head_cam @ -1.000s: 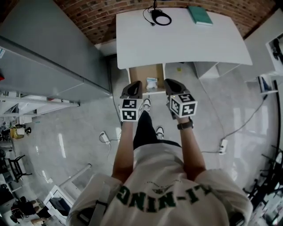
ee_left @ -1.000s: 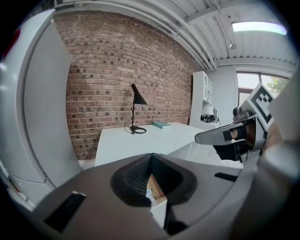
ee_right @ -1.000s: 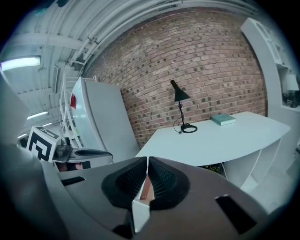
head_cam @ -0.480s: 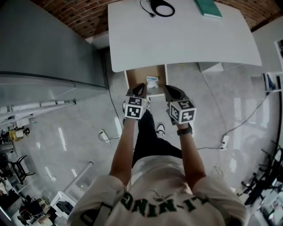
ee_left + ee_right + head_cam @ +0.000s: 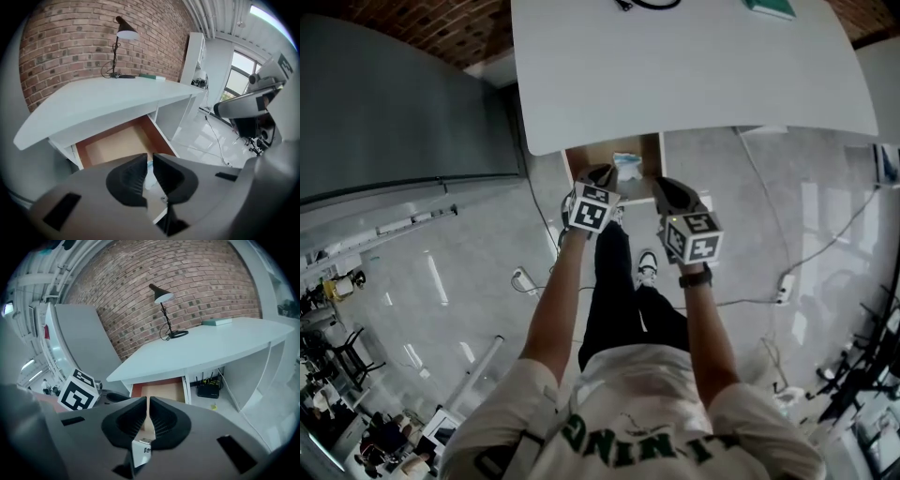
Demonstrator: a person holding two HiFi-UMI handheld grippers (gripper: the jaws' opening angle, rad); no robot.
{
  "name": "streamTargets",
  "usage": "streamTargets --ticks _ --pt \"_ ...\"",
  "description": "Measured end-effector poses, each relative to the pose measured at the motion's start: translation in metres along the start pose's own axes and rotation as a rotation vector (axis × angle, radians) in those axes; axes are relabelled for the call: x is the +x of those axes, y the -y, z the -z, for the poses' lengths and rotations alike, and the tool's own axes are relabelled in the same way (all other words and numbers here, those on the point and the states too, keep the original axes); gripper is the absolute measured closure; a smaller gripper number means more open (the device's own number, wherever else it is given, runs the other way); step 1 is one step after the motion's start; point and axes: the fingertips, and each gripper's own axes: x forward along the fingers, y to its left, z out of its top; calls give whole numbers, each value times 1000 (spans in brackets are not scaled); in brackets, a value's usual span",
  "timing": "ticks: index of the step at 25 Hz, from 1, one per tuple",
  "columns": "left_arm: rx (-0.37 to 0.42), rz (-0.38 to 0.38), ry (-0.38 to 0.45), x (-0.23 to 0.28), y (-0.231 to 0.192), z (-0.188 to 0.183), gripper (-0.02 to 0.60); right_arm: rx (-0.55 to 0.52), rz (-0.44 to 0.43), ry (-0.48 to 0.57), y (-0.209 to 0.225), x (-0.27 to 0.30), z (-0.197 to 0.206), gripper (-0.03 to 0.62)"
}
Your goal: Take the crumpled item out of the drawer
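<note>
The wooden drawer (image 5: 574,165) stands pulled out from under the white desk (image 5: 694,75). A pale blue-white crumpled item (image 5: 627,166) lies inside it near the front. My left gripper (image 5: 602,174) hovers over the drawer's front left part, just left of the item; its jaws are opening, with a narrow gap and nothing pressed between them. In the left gripper view the crumpled item (image 5: 149,172) shows through the gap of that gripper (image 5: 150,161), below it in the drawer (image 5: 117,143). My right gripper (image 5: 667,186) is shut and empty at the drawer's front right corner.
A black desk lamp (image 5: 123,33) and a teal book (image 5: 769,7) sit on the desk top. A grey cabinet (image 5: 394,103) stands to the left. Cables and a power strip (image 5: 785,287) lie on the glossy floor. The person's legs and shoes (image 5: 645,267) are below the drawer.
Both grippers have moved forward toward the drawer, and the left one now reaches over its front edge. The head view has tilted closer to the desk.
</note>
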Motion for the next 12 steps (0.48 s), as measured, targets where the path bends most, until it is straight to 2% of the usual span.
streamTargets --ticks 2,12 --pt "19 15 -9 17 -3 4 557 13 4 2 3 6 4 588" --pt "110 135 -178 79 9 37 514 97 37 -4 28 26 33 588"
